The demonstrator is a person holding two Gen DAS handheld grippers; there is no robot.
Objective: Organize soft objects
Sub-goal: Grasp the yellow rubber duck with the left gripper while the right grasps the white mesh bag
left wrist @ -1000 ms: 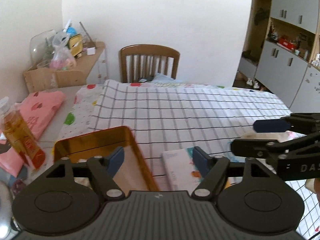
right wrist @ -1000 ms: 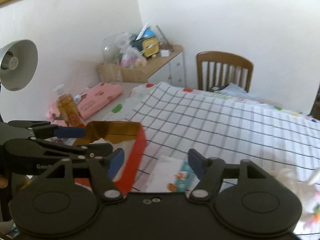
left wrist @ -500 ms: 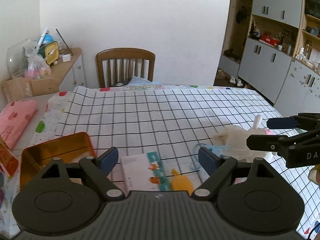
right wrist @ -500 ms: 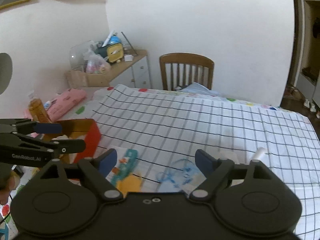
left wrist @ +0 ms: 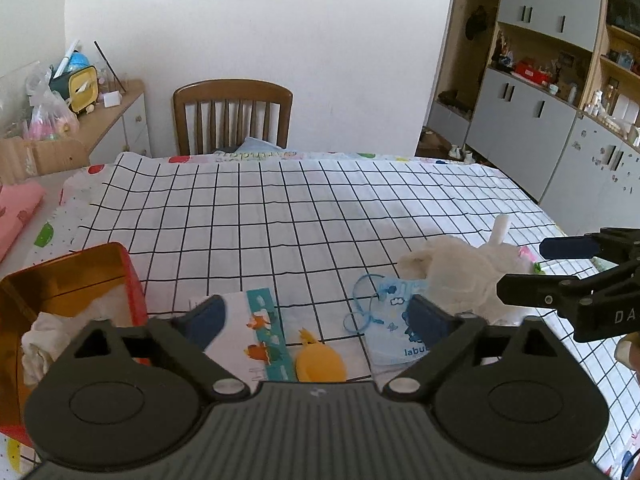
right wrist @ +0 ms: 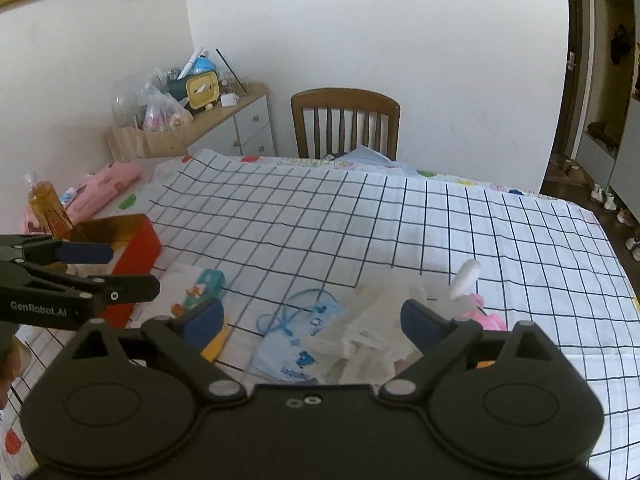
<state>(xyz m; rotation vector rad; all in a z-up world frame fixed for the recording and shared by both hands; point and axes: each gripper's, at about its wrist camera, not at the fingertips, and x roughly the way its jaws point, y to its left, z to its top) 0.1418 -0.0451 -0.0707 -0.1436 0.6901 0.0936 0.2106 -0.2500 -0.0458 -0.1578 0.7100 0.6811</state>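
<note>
My left gripper (left wrist: 318, 316) is open over the checked tablecloth (left wrist: 280, 208), its jaws still opening with nothing pressed between them. Below it lie a white packet with a cartoon strip (left wrist: 260, 320), a yellow soft piece (left wrist: 320, 364) and a blue child's face mask (left wrist: 388, 312). A crumpled white cloth (left wrist: 452, 272) lies right of the mask. My right gripper (right wrist: 312, 320) is also opening, hanging over the mask (right wrist: 296, 344) and white cloth (right wrist: 380, 320), touching neither. A red and gold tin (left wrist: 80, 276) at the left holds white fabric (left wrist: 60, 328).
A white tube (right wrist: 466, 276) and a pink item (right wrist: 484, 316) lie beside the cloth. An amber bottle (right wrist: 48, 208) and a folded pink cloth (right wrist: 104, 188) sit left of the tin. A wooden chair (left wrist: 232, 116) stands at the far edge, and grey cabinets (left wrist: 540, 120) line the right.
Both views have swung right, away from the tin and toward the mask and white cloth. Both grippers' jaws have spread wider and sunk a little toward the table.
</note>
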